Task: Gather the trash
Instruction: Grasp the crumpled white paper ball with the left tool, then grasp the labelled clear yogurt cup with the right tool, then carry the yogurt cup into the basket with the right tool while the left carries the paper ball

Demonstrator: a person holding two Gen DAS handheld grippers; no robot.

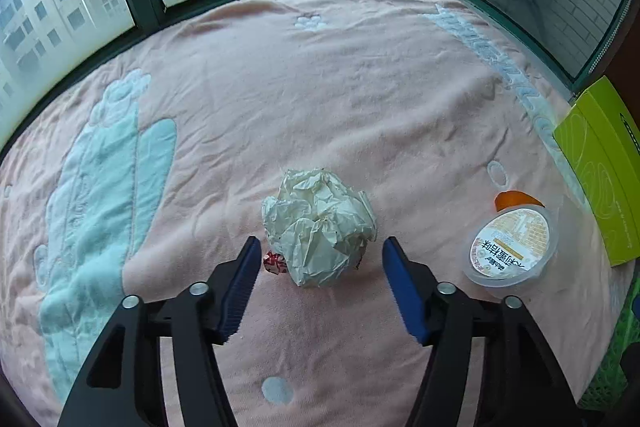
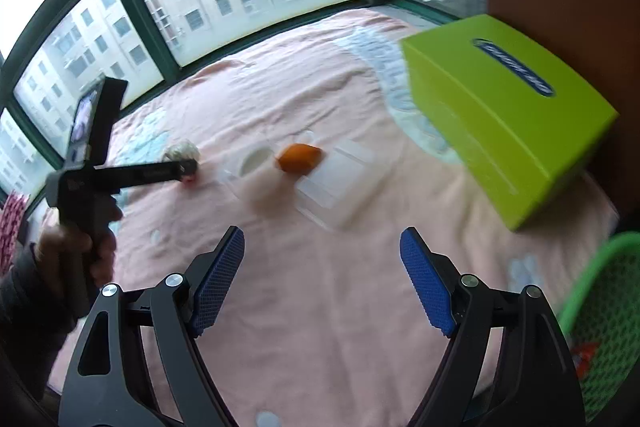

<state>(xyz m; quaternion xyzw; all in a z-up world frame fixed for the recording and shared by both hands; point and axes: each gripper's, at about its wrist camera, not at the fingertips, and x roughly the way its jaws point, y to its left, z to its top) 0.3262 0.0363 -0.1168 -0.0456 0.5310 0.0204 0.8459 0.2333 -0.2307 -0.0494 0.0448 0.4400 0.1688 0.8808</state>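
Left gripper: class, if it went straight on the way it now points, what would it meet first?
Most likely the crumpled paper ball, lying just ahead between the open fingers of the left gripper on the pink blanket; depth is uncertain.

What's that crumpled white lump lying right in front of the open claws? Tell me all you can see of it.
The paper ball looks like a sheet of thin, cream-white paper or wrapper crushed into a loose, many-creased wad. It rests on the pink blanket, just ahead of the open left gripper, which does not touch it. A small red-and-white scrap sits against its lower left edge. In the right wrist view the ball shows small and blurred behind the left gripper's tip.
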